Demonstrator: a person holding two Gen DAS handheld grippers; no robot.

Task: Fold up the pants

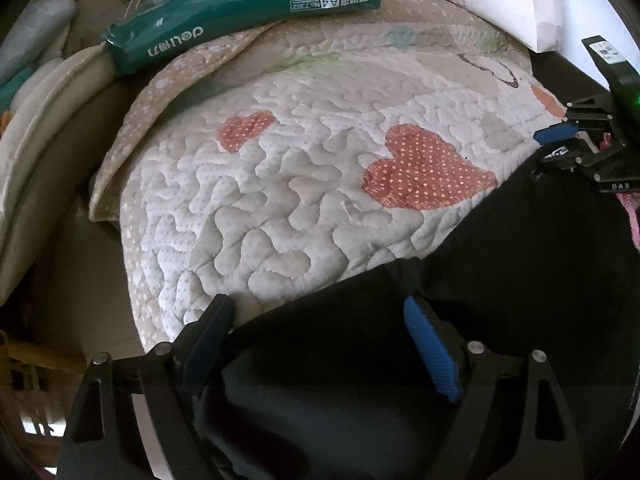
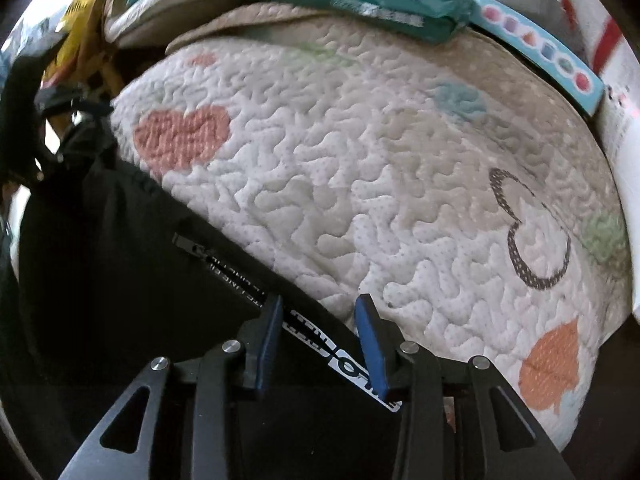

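The left gripper (image 1: 320,336) stands wide apart over the black pants (image 1: 500,280), fabric lying between its blue pads. The right gripper (image 2: 320,322) is narrower, straddling a white printed band (image 2: 352,368) on the pants' edge; its lettering is unreadable. Beyond, on the quilt (image 1: 280,200), a green packet (image 1: 248,4) reads "deli" and "A4".

Black pants (image 1: 500,280) – white quilt (image 1: 248,200), orange dotted hearts – green paper pack (image 1: 240,4).
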